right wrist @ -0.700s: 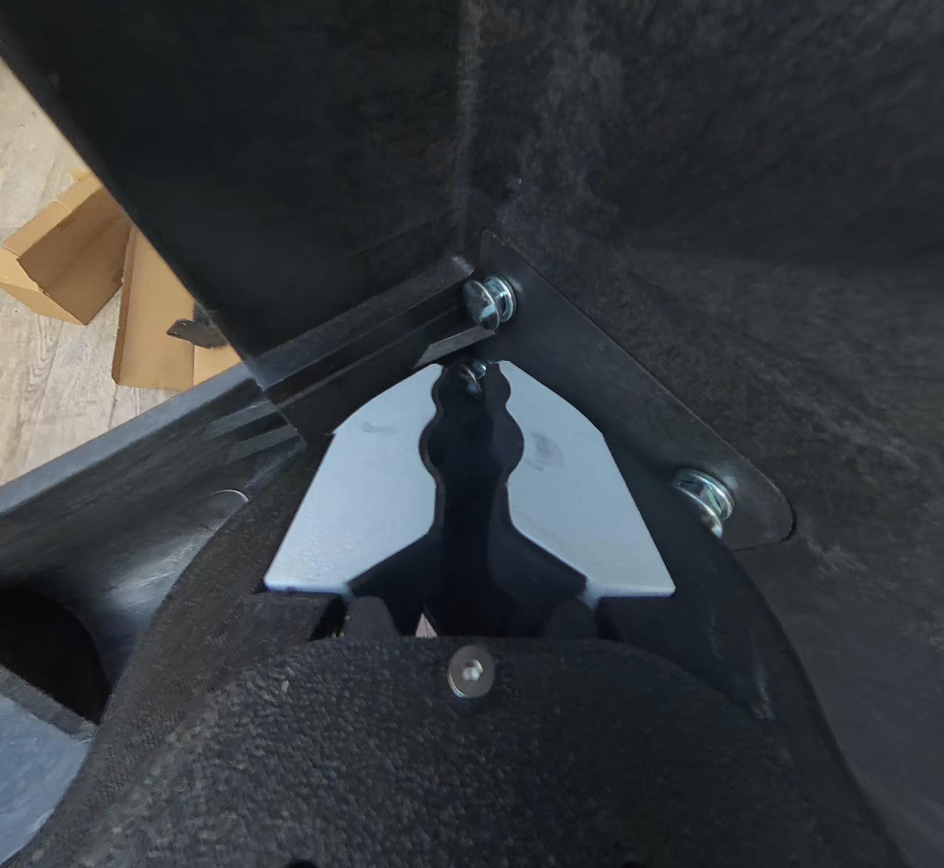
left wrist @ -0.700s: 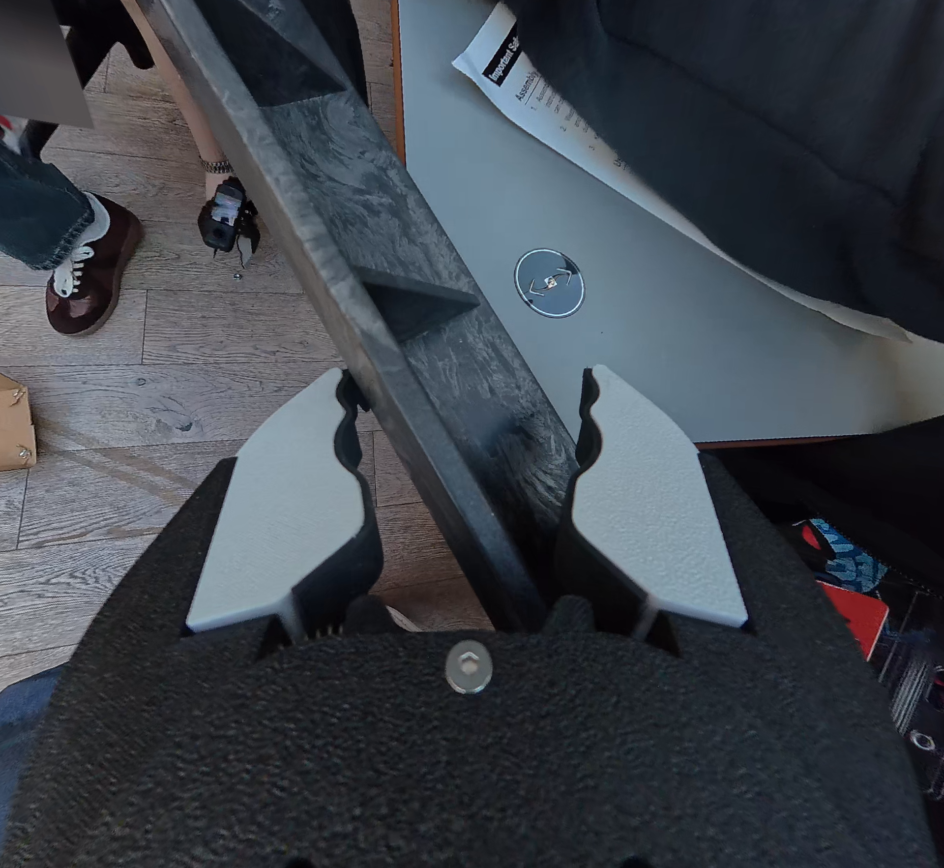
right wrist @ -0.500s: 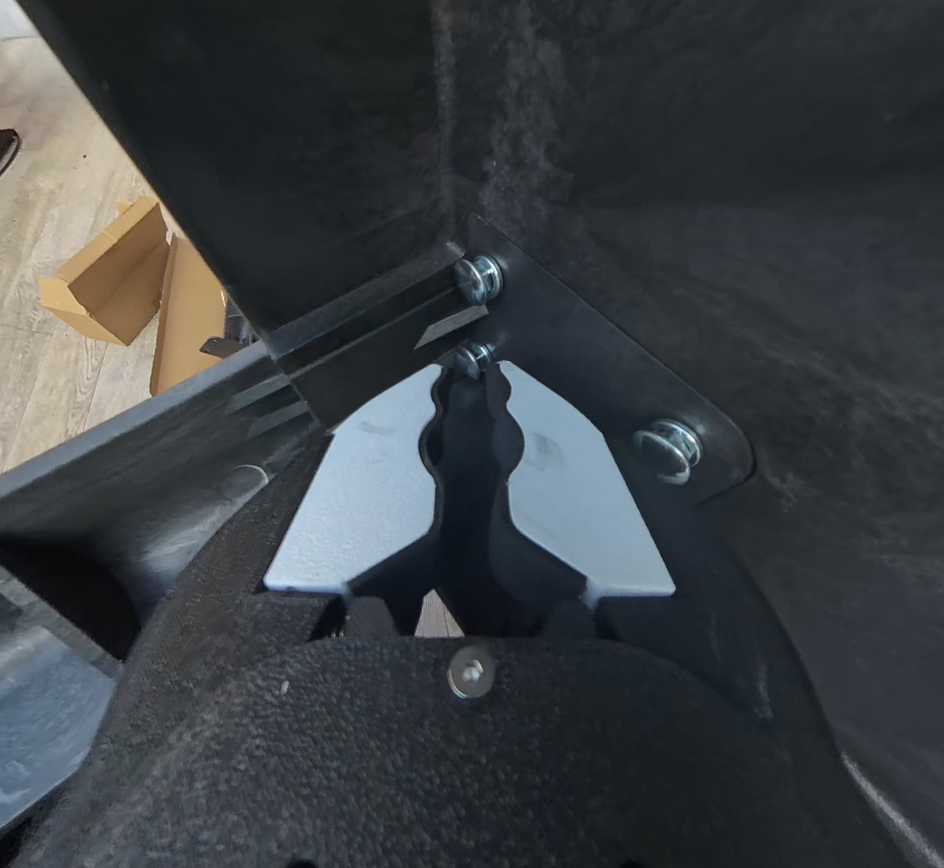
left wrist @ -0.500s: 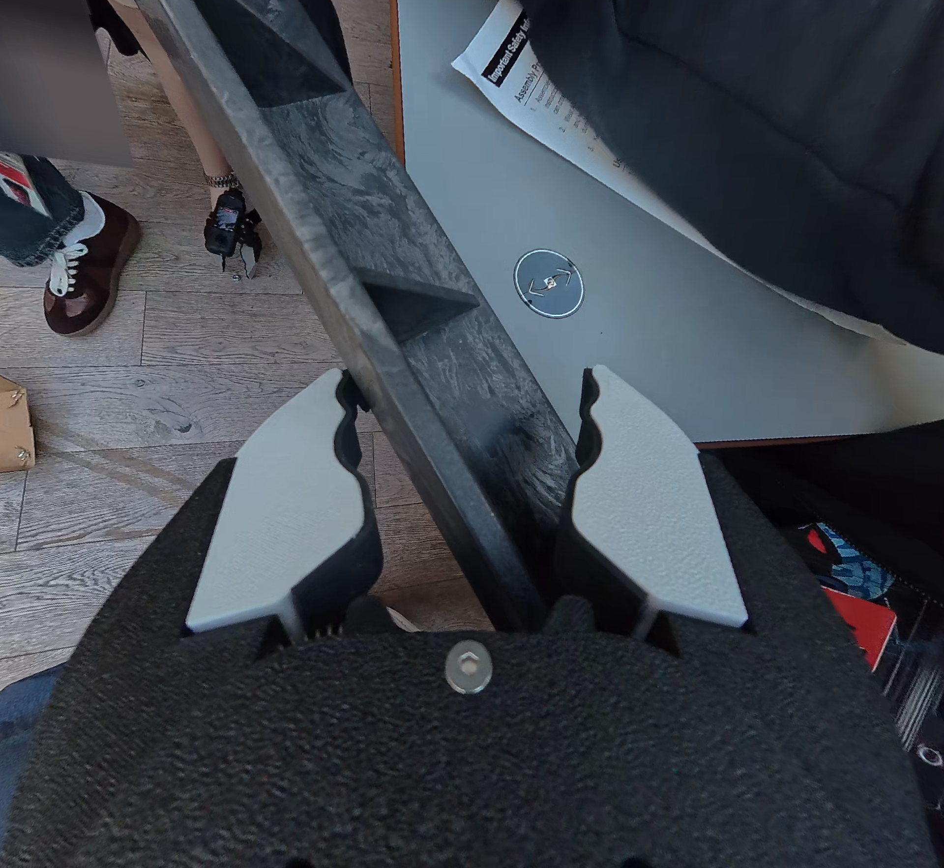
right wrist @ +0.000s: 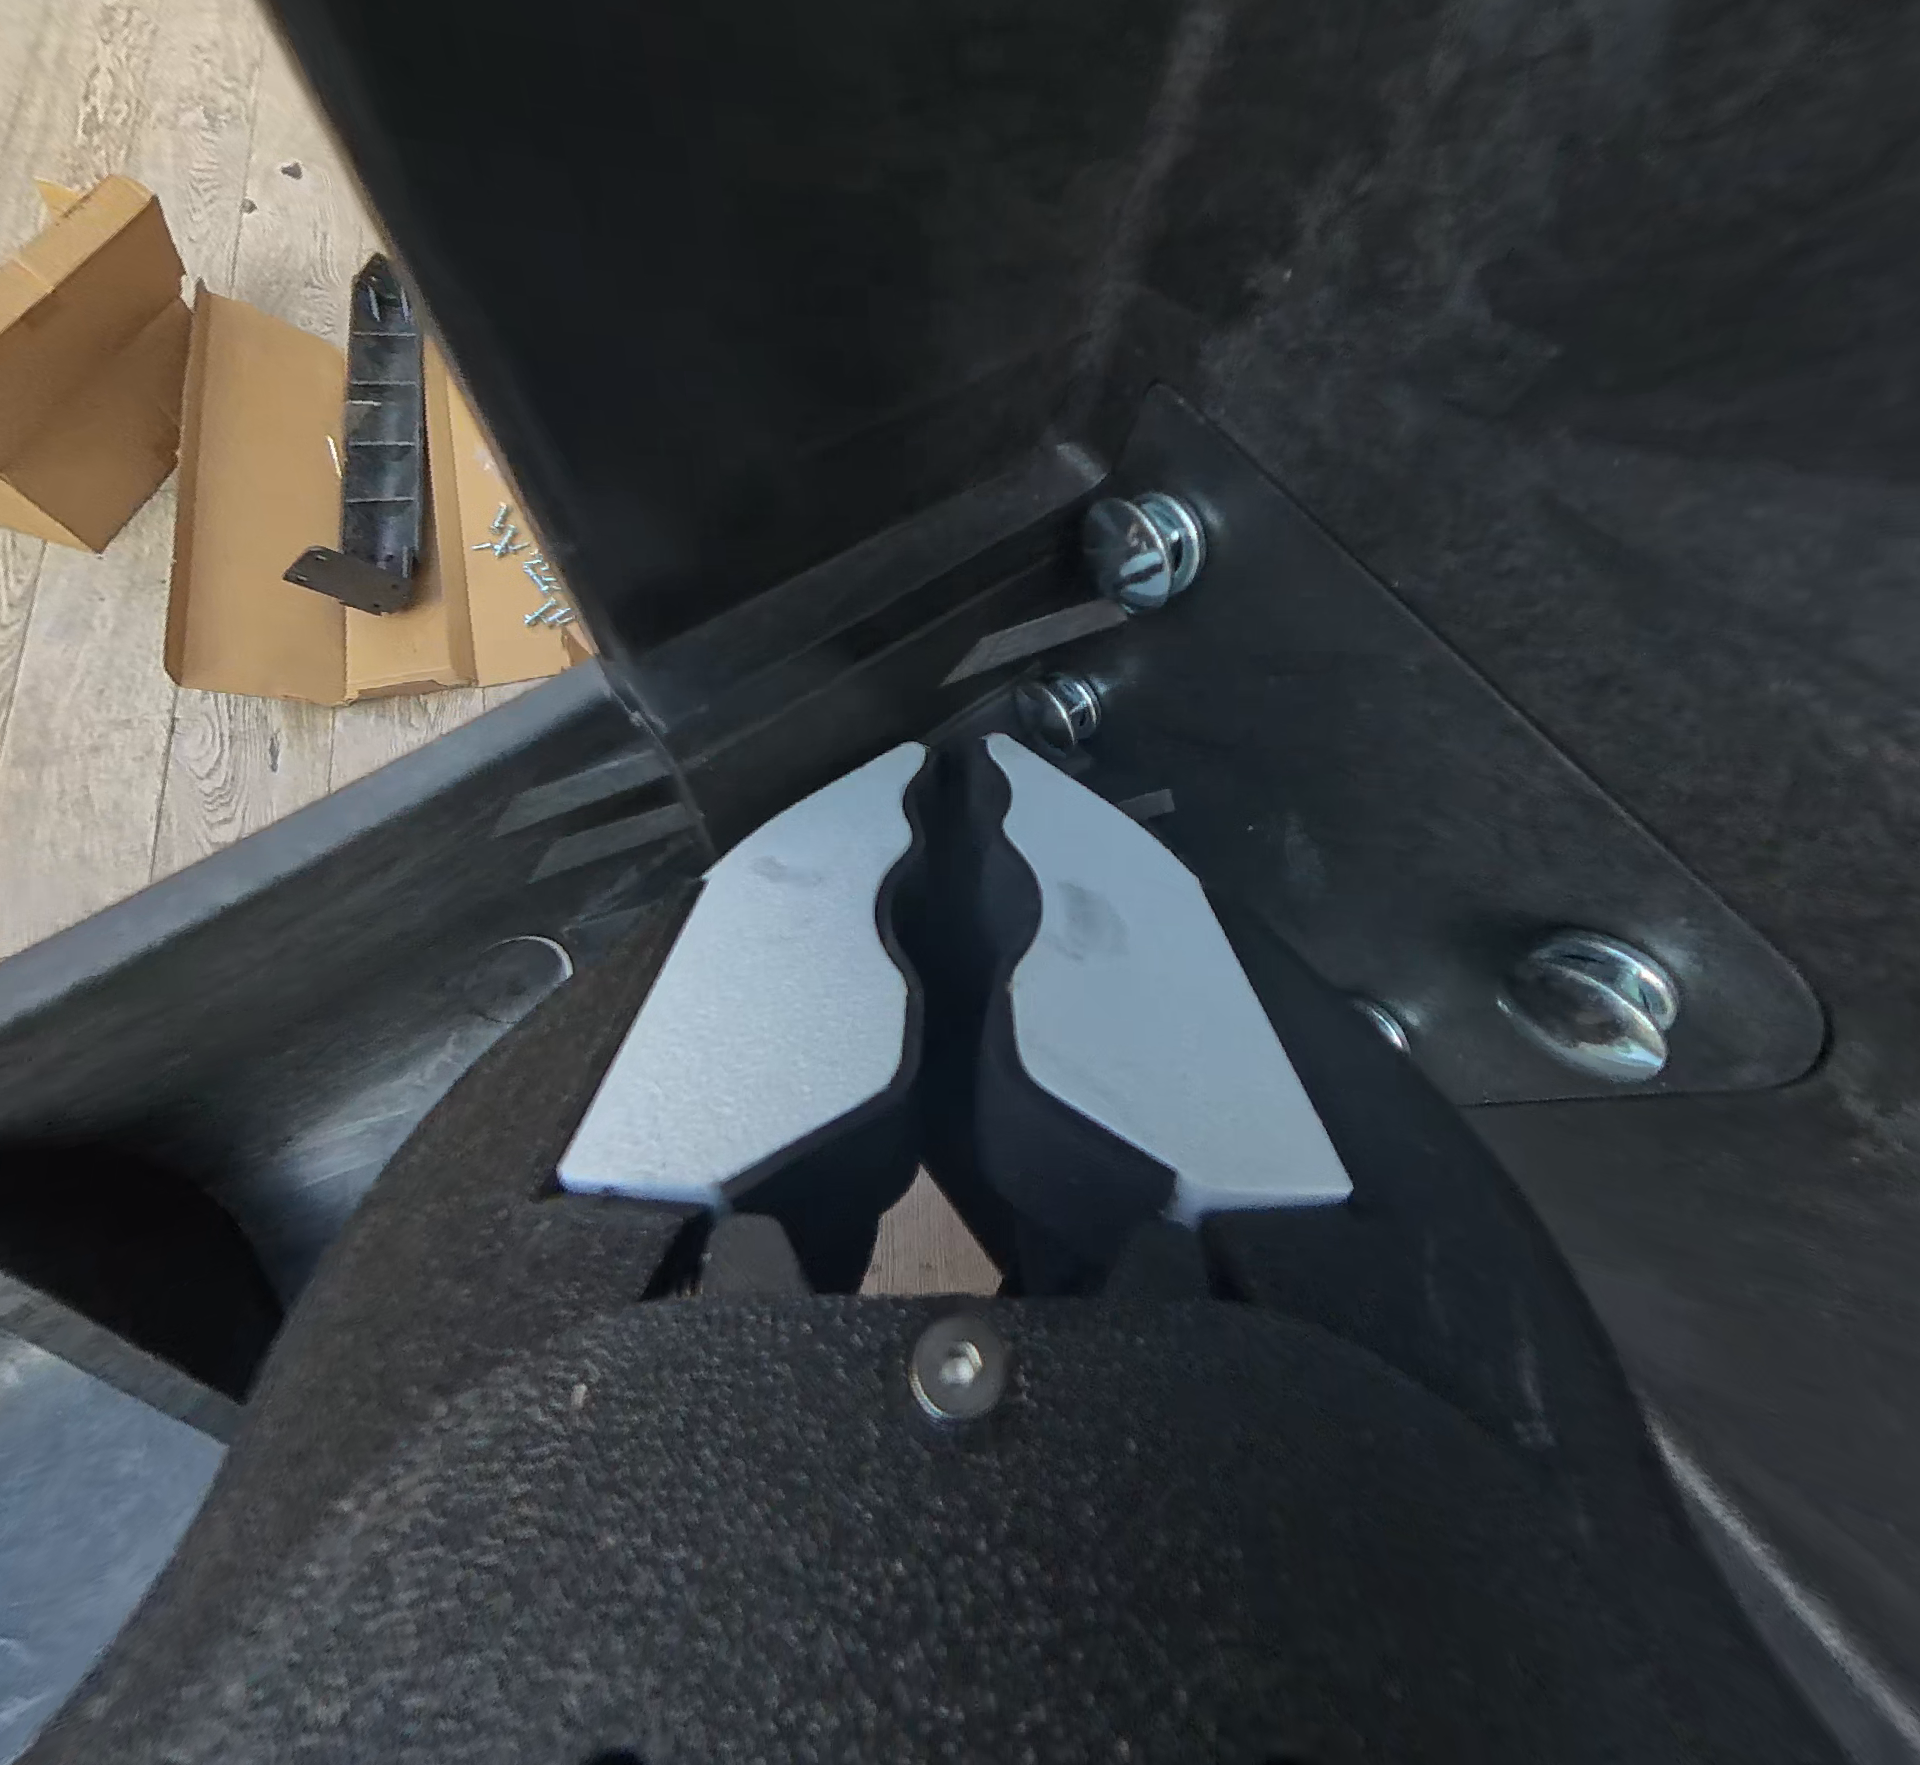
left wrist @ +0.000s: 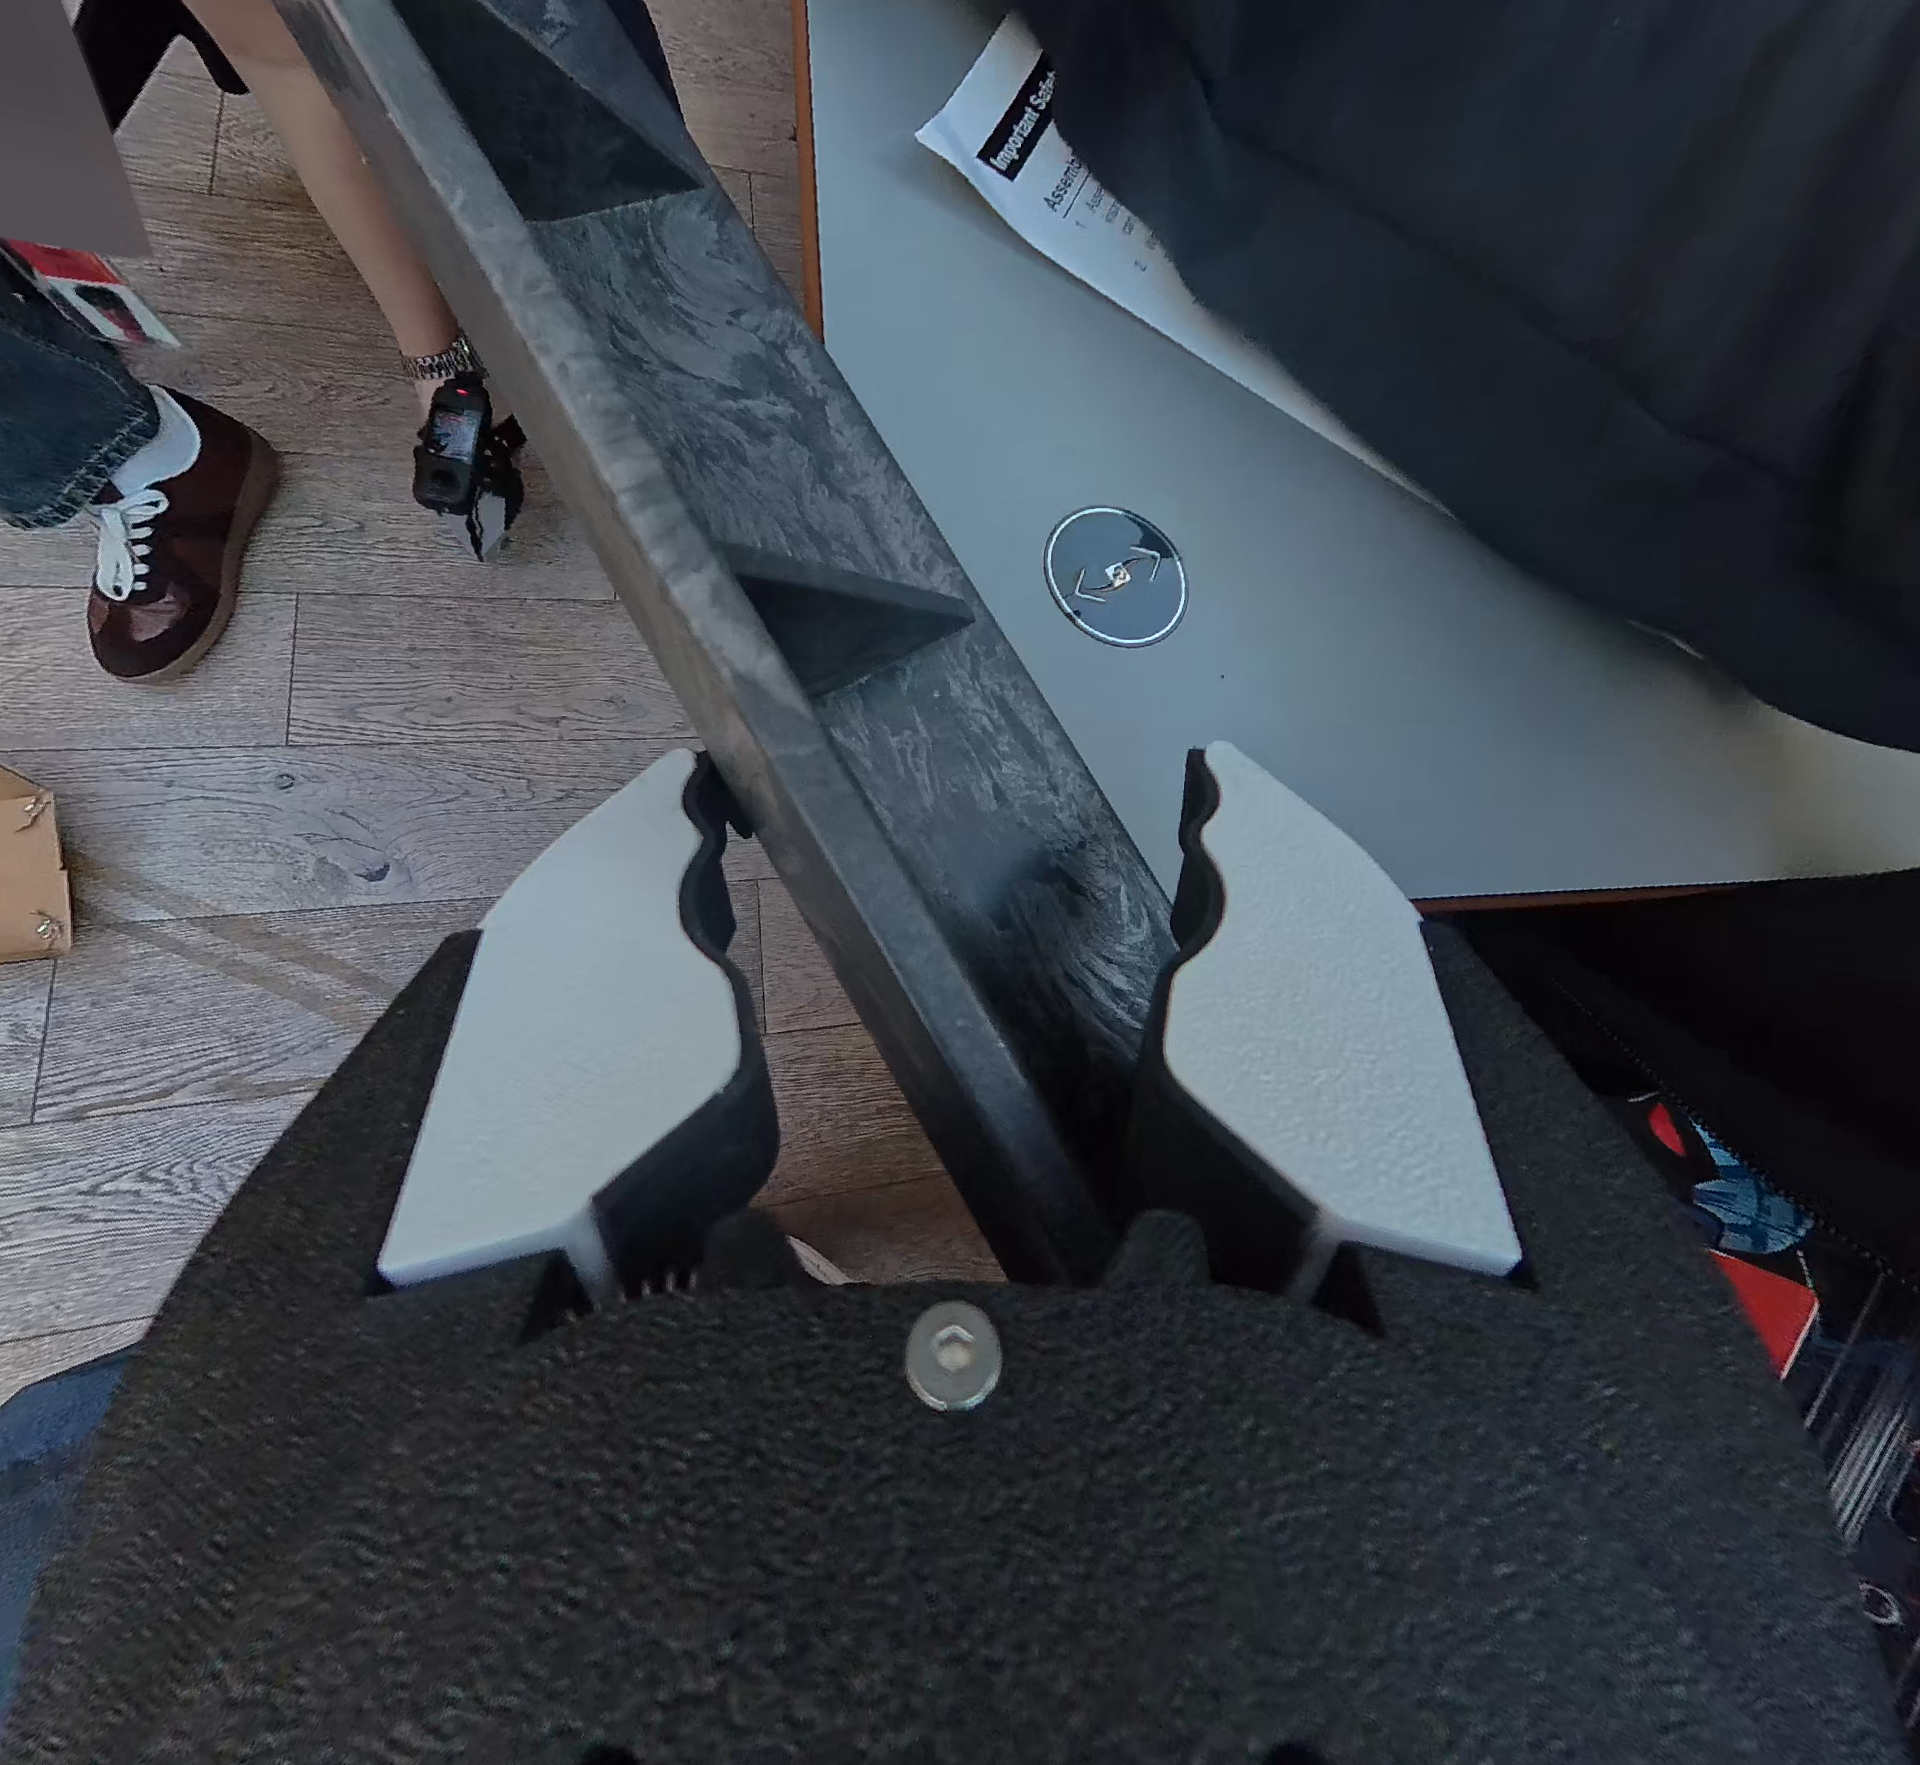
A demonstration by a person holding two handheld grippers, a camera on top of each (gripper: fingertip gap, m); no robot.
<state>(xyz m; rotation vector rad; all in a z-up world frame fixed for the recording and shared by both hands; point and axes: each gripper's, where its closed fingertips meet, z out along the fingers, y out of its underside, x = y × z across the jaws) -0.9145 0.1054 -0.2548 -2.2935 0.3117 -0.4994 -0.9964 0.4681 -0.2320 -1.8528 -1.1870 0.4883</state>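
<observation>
In the left wrist view my left gripper [left wrist: 945,770] is wide open. A long black ribbed plastic beam [left wrist: 727,427] runs slantwise between its fingers. The left fingertip [left wrist: 686,780] touches the beam's edge, and there is a gap at the right fingertip [left wrist: 1205,770]. In the right wrist view my right gripper [right wrist: 954,754] is shut, with nothing visible between its pads. Its tips sit just left of and below a small silver screw [right wrist: 1060,707] in a black metal bracket [right wrist: 1351,780]. The bracket is fixed to a black felt-covered surface [right wrist: 1455,157]. Two larger screws [right wrist: 1143,541] [right wrist: 1590,1003] also sit in the bracket.
A grey table [left wrist: 1351,728] with a round inset disc [left wrist: 1115,577], a printed sheet [left wrist: 1018,146] and a black padded part [left wrist: 1507,209] lies to the right. A person's shoe [left wrist: 166,552] stands on the wooden floor. Cardboard [right wrist: 260,520] on the floor carries a black part [right wrist: 379,427] and loose screws [right wrist: 530,562]. One gripper's finger ends stand about 35 cm off the other's.
The right fingers stood slightly apart around the small screw and have closed; the screw now sits just right of the tips. The right view has shifted. The left gripper and beam have not moved.
</observation>
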